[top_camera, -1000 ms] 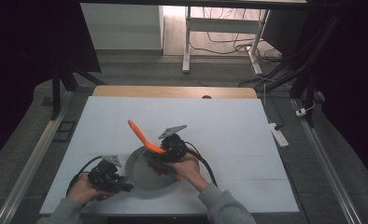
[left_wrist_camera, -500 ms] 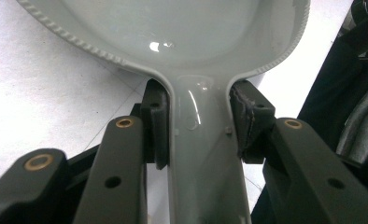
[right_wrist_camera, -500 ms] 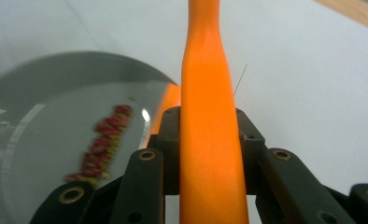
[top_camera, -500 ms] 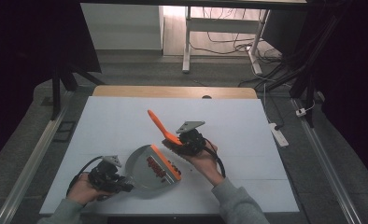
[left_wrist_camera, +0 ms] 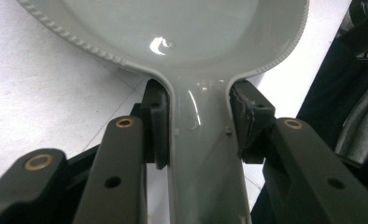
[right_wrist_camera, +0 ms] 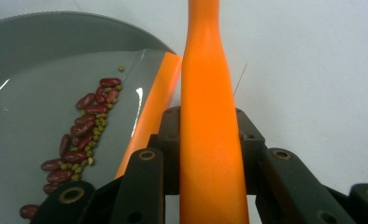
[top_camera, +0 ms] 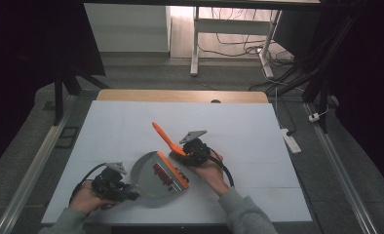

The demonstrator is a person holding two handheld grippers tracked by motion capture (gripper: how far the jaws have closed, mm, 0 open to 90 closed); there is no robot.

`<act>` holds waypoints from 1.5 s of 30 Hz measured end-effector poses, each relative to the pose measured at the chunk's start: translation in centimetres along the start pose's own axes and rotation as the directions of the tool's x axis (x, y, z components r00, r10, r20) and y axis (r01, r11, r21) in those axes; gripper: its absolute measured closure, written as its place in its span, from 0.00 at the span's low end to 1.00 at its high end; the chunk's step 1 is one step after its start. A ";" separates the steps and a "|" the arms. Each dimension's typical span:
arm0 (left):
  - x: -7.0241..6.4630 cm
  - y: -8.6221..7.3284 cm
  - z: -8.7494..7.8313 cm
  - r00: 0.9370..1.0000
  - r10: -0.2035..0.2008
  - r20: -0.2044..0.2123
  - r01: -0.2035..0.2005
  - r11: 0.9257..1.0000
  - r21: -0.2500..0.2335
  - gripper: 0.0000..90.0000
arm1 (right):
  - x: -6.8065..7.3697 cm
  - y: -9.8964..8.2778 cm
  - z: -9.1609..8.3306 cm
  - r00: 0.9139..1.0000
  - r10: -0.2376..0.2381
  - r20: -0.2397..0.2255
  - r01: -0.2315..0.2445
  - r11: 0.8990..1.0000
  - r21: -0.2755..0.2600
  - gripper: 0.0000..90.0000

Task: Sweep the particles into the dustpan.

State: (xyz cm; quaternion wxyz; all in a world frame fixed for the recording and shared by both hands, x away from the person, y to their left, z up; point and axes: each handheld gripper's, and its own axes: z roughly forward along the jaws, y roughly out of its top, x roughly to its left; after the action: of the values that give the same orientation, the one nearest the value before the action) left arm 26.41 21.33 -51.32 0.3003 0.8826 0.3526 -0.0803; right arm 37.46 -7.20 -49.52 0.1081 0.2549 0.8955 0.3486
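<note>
Two tools in play: grey dustpan point(top_camera: 151, 178) and orange brush point(top_camera: 173, 148). Dustpan sits on the white counter point(top_camera: 239, 126) near its 6 o'clock edge, handle pointing toward 8 o'clock, orange lip point(top_camera: 173, 170) on its 3 o'clock side. Red kidney beans and small green beans point(right_wrist_camera: 86, 130) lie in a loose line inside the pan, just beside the lip.

Left gripper point(left_wrist_camera: 198, 121): fingers point(left_wrist_camera: 156, 123) pinching the dustpan handle point(left_wrist_camera: 205, 158) from both sides, right where the handle meets the pan. In the high view it's at 9 o'clock of the pan, held by the person's left hand point(top_camera: 85, 197).

Right gripper point(right_wrist_camera: 205, 140): fingers point(right_wrist_camera: 170, 140) clamped on the brush handle, which runs straight up between them in the right gripper view. In the high view the handle tip points toward 11 o'clock, tilted up off the counter; brush lower end is at the pan's lip, contact cannot be told. Right hand point(top_camera: 207, 168) sits at 3 o'clock of the pan.

Floor beyond the counter at 12 o'clock: loose cables point(top_camera: 239, 39), table leg point(top_camera: 195, 39).
</note>
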 end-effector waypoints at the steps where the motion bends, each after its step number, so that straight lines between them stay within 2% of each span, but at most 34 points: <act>1: 0.0 0.0 0.0 1.000 0.000 0.000 0.000 1.000 0.000 0.68 | 0.1 0.0 0.0 1.000 -0.002 0.003 0.002 1.000 0.001 0.79; 7: 0.0 -0.1 -0.1 1.000 -0.001 0.004 0.001 1.000 0.001 0.68 | 0.3 -0.2 -0.1 1.000 0.001 0.004 -0.001 1.000 -0.001 0.79; 13: -0.1 -0.1 -0.1 1.000 -0.001 0.005 0.001 1.000 0.005 0.68 | 0.3 -0.5 -0.3 1.000 0.026 -0.002 -0.026 1.000 -0.011 0.79; 33: -0.2 -0.2 -0.1 1.000 0.001 0.008 -0.001 1.000 0.010 0.68 | 2.5 -0.8 0.1 0.998 0.069 0.006 -0.069 0.996 -0.065 0.79; 39: -0.2 -0.3 -0.1 1.000 0.001 0.009 -0.001 1.000 0.012 0.68 | 3.1 -0.9 0.0 0.995 0.091 -0.027 -0.093 0.992 -0.084 0.79; 40: -0.2 -0.3 -0.1 1.000 0.000 0.009 0.000 1.000 0.012 0.68 | 3.3 -0.8 0.0 0.993 0.104 -0.055 -0.109 0.989 -0.097 0.79; 42: -0.2 -0.2 -0.1 1.000 -0.001 0.008 0.001 1.000 0.011 0.68 | 3.5 -0.7 0.0 0.992 0.108 -0.071 -0.115 0.988 -0.103 0.79; 43: -0.2 -0.2 -0.1 1.000 0.003 0.008 -0.003 1.000 0.014 0.68 | 4.0 -0.6 0.0 0.989 0.109 -0.099 -0.120 0.987 -0.109 0.79; 45: -0.2 -0.2 -0.1 1.000 0.003 0.007 -0.003 1.000 0.014 0.68 | 4.4 -0.5 0.0 0.987 0.110 -0.114 -0.122 0.986 -0.112 0.79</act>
State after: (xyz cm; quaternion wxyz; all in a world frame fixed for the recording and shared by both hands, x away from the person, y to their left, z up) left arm 26.09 21.39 -51.29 0.2952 0.8851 0.3496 -0.0854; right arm 33.58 -5.12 -49.94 0.0545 0.2807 0.8612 0.4202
